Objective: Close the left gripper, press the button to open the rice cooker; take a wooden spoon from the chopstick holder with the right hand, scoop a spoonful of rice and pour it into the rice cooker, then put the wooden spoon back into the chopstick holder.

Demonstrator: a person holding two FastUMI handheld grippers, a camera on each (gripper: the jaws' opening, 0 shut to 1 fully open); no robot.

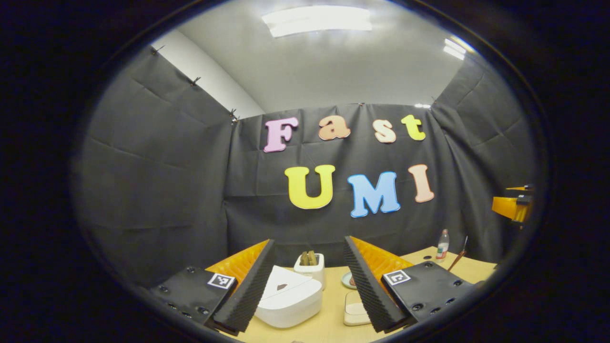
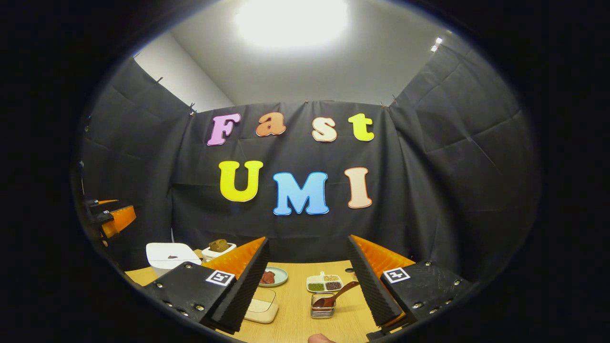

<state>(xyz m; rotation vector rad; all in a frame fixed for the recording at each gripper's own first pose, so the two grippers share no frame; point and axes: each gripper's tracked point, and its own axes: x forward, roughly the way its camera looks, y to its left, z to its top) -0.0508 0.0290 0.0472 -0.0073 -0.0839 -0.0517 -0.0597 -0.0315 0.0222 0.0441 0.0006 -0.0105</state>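
The white rice cooker [image 1: 288,295] sits with its lid down on the wooden table, low between the fingers of my left gripper [image 1: 309,243], which is open and holds nothing. The cooker [image 2: 169,255] also stands at the far left in the right gripper view. My right gripper [image 2: 307,240] is open and empty above the table. Ahead of it and below, a wooden spoon [image 2: 336,296] leans in a small wire chopstick holder [image 2: 323,307]. A divided dish of grains [image 2: 325,282] lies just behind the holder.
A white box of brown pieces [image 1: 310,264] stands behind the cooker. A small plate [image 2: 271,276] and a cream lidded container [image 2: 261,307] lie mid-table. A bottle [image 1: 442,245] stands at the back right. The other gripper's orange body [image 2: 112,216] hangs at the left.
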